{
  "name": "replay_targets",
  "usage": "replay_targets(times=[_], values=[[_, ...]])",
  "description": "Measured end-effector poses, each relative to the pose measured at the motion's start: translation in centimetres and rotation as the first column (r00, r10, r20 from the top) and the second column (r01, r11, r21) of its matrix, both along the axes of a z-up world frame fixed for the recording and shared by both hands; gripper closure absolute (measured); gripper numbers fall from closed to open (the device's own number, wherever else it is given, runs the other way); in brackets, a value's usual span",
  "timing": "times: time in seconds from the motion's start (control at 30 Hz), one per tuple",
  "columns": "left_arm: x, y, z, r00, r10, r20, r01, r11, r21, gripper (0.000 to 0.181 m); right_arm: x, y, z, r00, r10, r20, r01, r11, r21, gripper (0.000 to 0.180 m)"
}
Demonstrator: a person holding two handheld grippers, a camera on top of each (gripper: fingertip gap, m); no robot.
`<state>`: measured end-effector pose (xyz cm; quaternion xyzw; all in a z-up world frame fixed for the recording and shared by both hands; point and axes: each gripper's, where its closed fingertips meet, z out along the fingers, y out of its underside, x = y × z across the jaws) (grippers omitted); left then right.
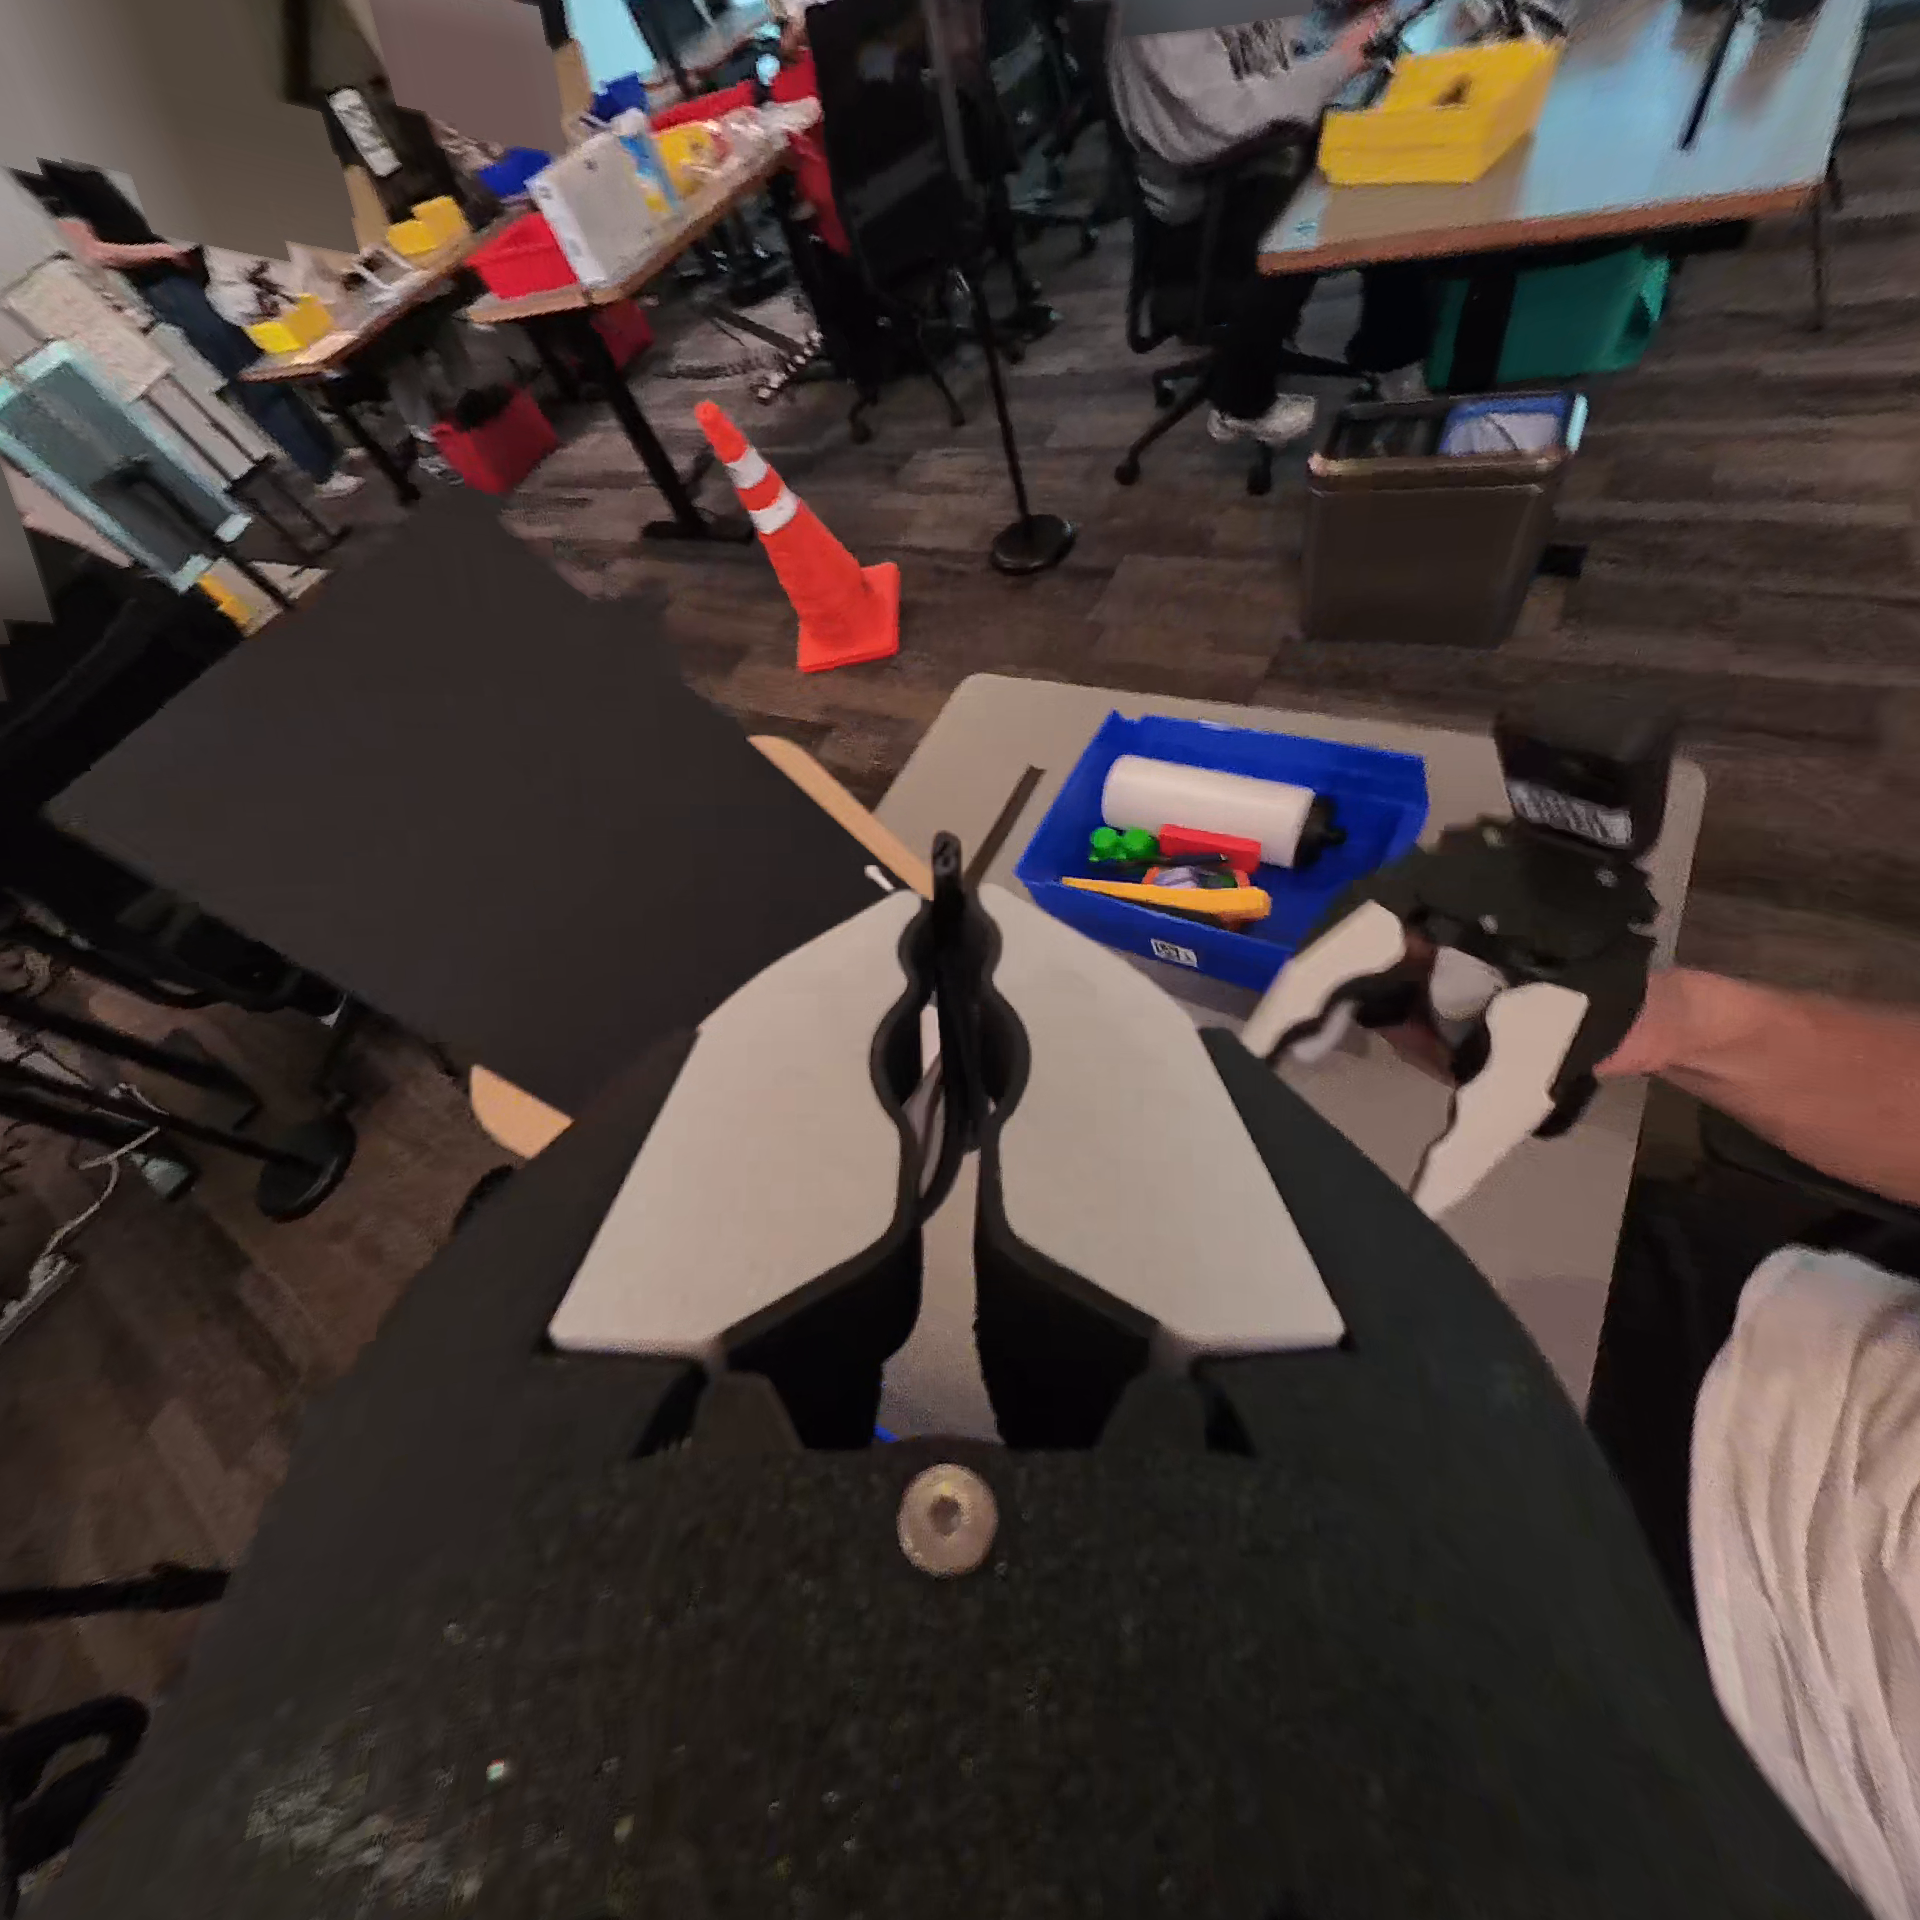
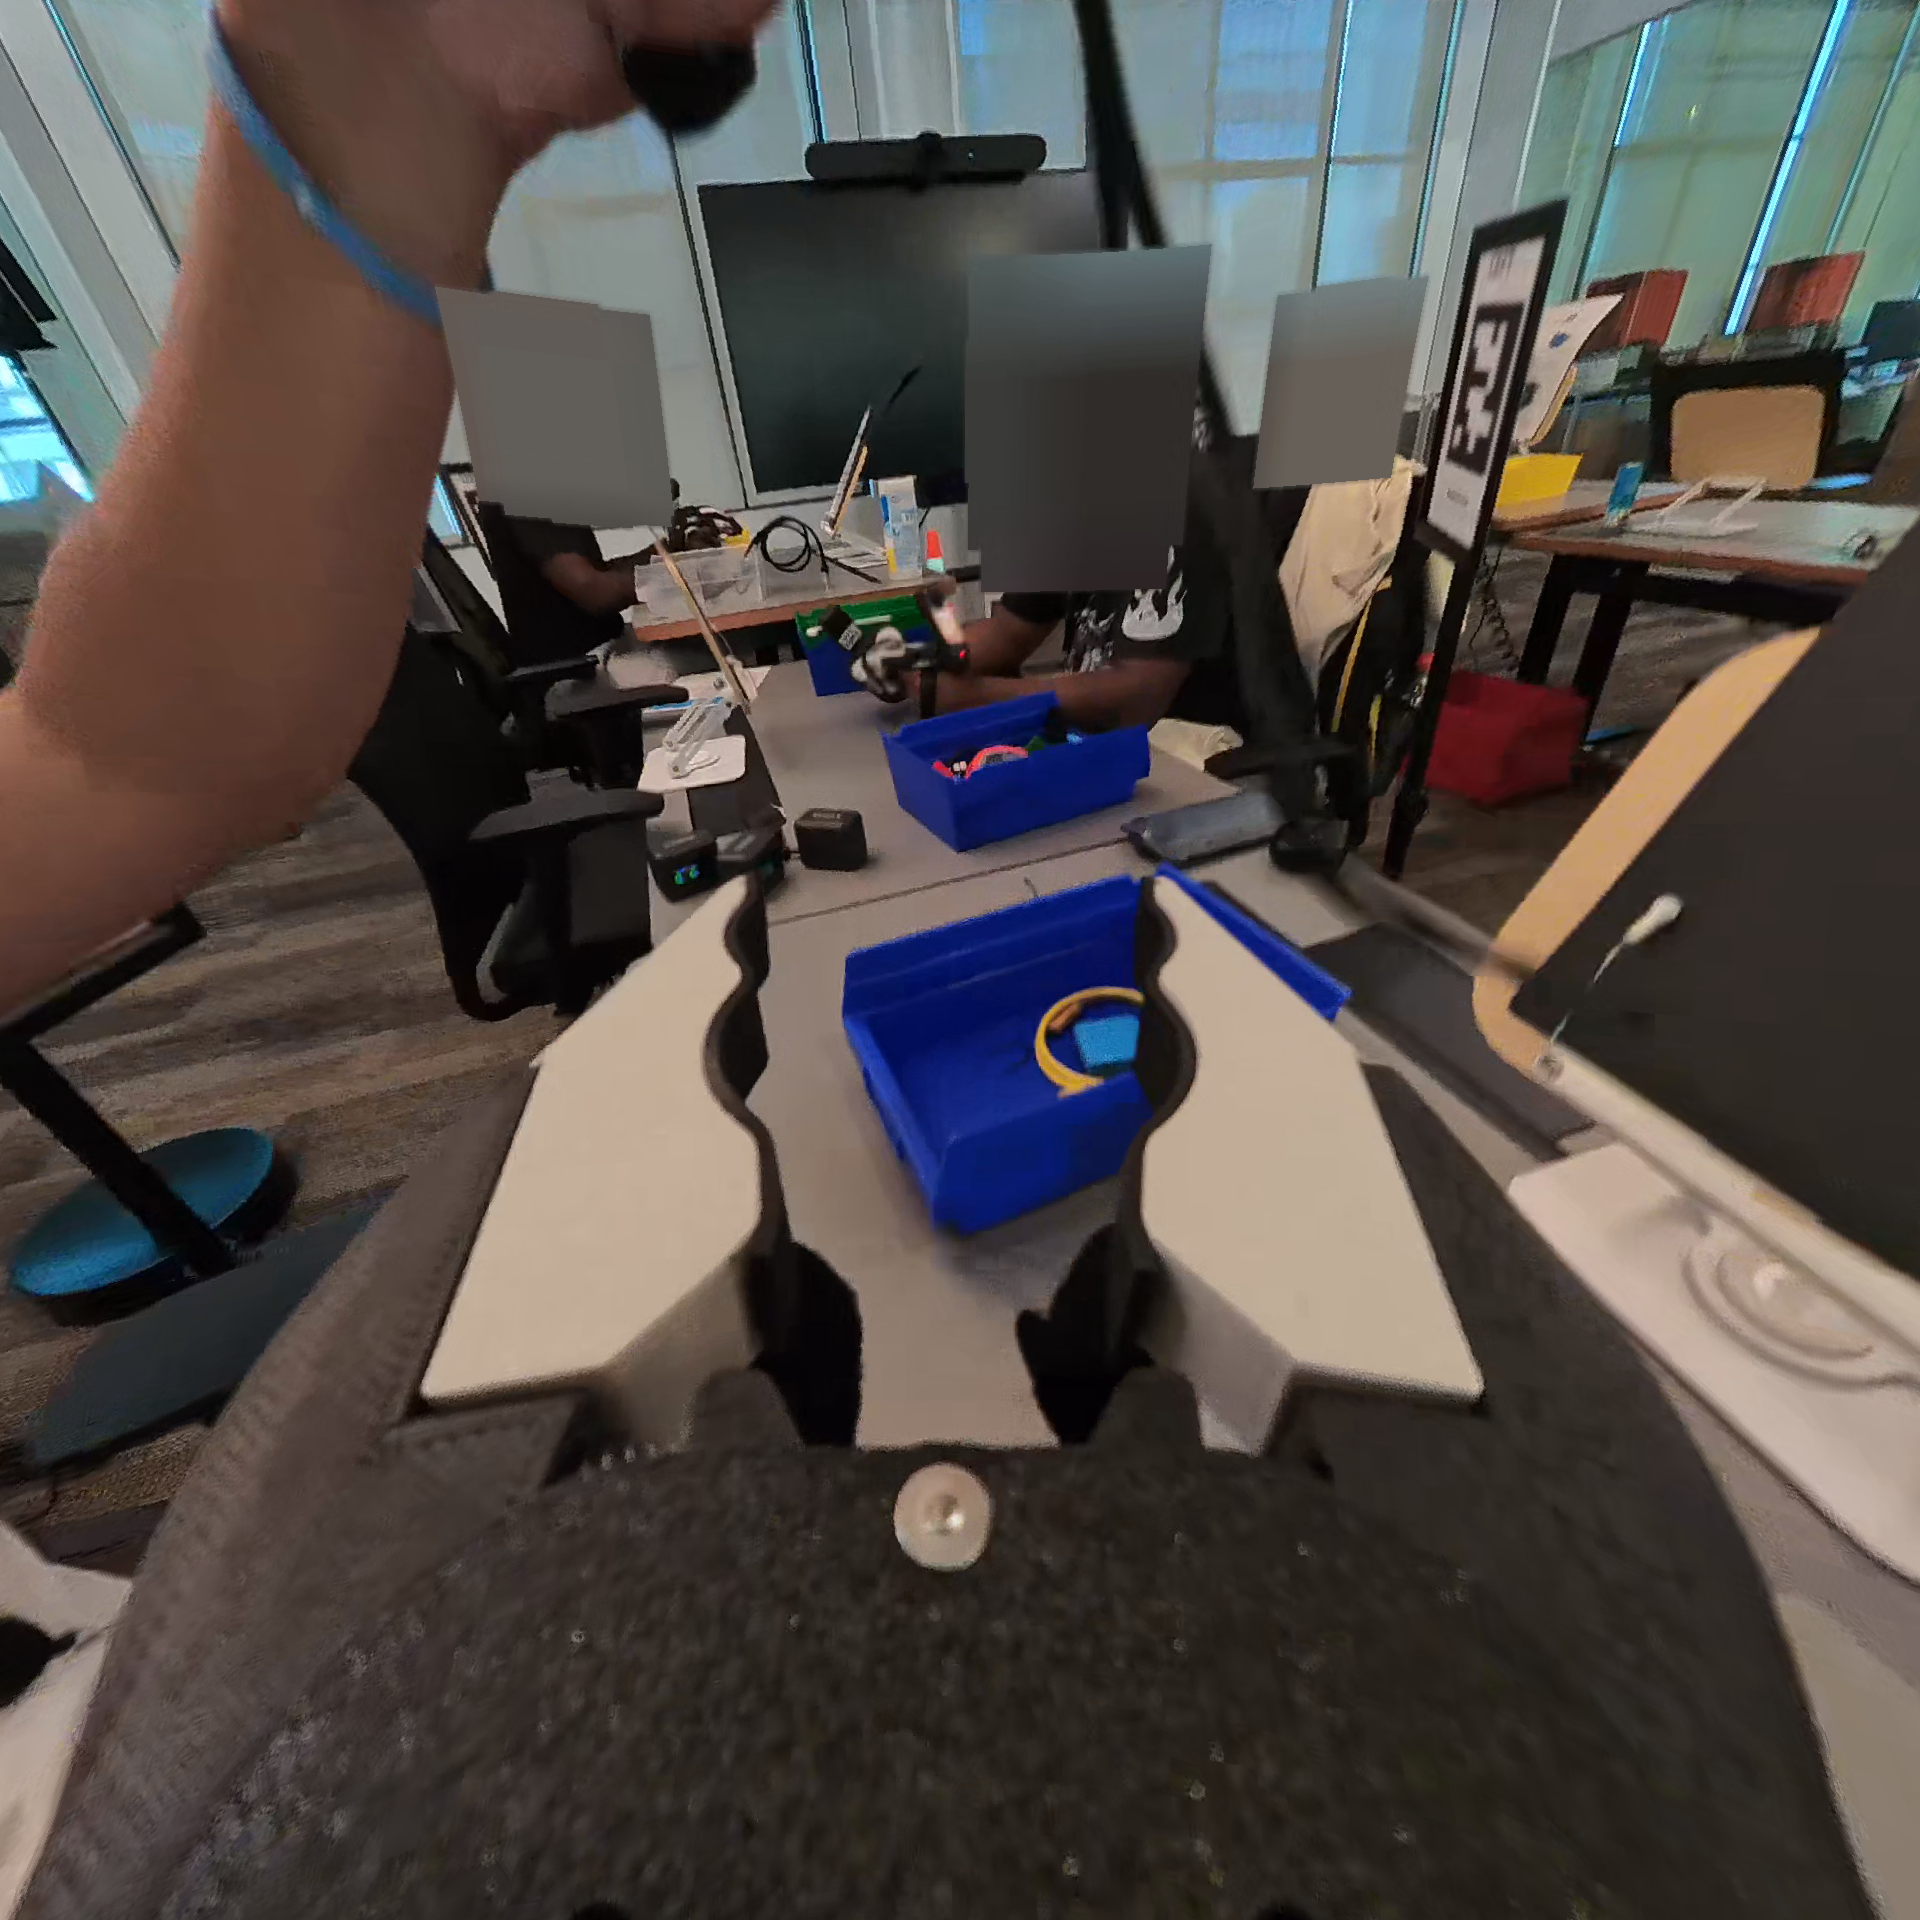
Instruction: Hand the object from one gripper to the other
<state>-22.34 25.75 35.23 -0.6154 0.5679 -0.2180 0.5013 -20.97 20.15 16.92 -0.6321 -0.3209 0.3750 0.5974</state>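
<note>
Left side first: our left gripper (image 1: 951,914) has its jaws closed almost fully on a thin black object (image 1: 948,883), which stands upright between the fingertips with its top poking out above them and a dark strand trailing down through the gap. What exactly it is we cannot tell, slim and dark, maybe a clip or cable end. It is held in the air over the edge of the grey table (image 1: 977,727), just in front of a blue bin (image 1: 1340,758) that holds a white cylinder (image 1: 1205,805) and small coloured toys.

Moving right: our right gripper (image 1: 1392,1049) shows in the left wrist view, jaws spread wide and empty, off to the side and near but clearly apart from the object. Its own camera confirms it: the right gripper (image 2: 951,925) holds nothing between its fingers, only a second blue bin (image 2: 935,1122) with a yellow ring (image 2: 1070,1029) seen through the gap.

Step, as we judge it: pre-handover, the giver has the object and the receiver is open and approaching. Next we need to bring the right jaws round the exposed top of the object, close them, then release the left. Little free length is showing, so alignment looks tight.
</note>
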Motion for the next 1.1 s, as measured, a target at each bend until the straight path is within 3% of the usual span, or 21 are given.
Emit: replay_targets(times=[0.1,0.2,0.23,0.27,0.3,0.5,0.57,0.7,0.83,0.97,1.1], values=[[2.2,-2.3,-2.0,0.995,-0.060,-0.082,0.063,0.998,0.032,0.178,0.1,1.3,4.4,1.000,-0.016,0.001,0.016,0.998,0.055,0.110],[3.6,-4.2,-3.6,0.987,-0.107,-0.119,0.112,0.993,0.035,0.177,0.0,2.7,5.1,0.995,-0.019,0.100,0.015,0.999,0.041,0.114],[3.9,-4.8,-3.9,0.985,-0.124,-0.124,0.128,0.991,0.030,0.177,-0.5,2.6,4.4,0.990,0.021,0.141,-0.023,1.000,0.012,0.125],[4.1,-5.1,-4.2,0.983,-0.132,-0.129,0.137,0.990,0.031,0.177,-0.6,2.5,3.3,0.979,0.050,0.199,-0.046,0.999,-0.021,0.158],[4.1,-5.3,-4.5,0.981,-0.135,-0.141,0.141,0.989,0.039,0.177,-0.5,2.6,2.5,0.970,0.052,0.239,-0.046,0.998,-0.032,0.176],[3.1,-4.8,-6.1,0.982,-0.131,-0.133,0.134,0.991,0.013,0.176,2.2,2.3,1.4,0.958,0.023,0.286,-0.013,0.999,-0.039,0.177],[2.1,-4.2,-7.1,0.986,-0.115,-0.125,0.114,0.993,-0.015,0.166,3.9,2.5,2.1,0.964,0.007,0.267,0.011,0.998,-0.065,0.177],[0.4,-2.9,-11.3,0.983,-0.099,-0.157,0.085,0.992,-0.090,0.130,7.4,2.4,7.3,0.995,0.003,0.104,0.007,0.995,-0.101,0.177],[0.8,-3.3,-14.6,0.979,-0.157,-0.134,0.146,0.986,-0.082,0.121,8.5,2.7,12.5,0.995,0.003,0.100,0.004,0.998,-0.065,0.176],[3.5,-3.4,-13.0,0.981,-0.183,0.069,0.183,0.983,0.006,0.118,6.7,2.2,17.2,0.995,0.077,0.065,-0.073,0.996,-0.052,0.176],[6.2,-4.8,-10.9,0.935,-0.257,0.244,0.273,0.961,-0.034,0.117,4.1,1.9,20.3,0.990,0.133,0.052,-0.130,0.990,-0.051,0.176]])
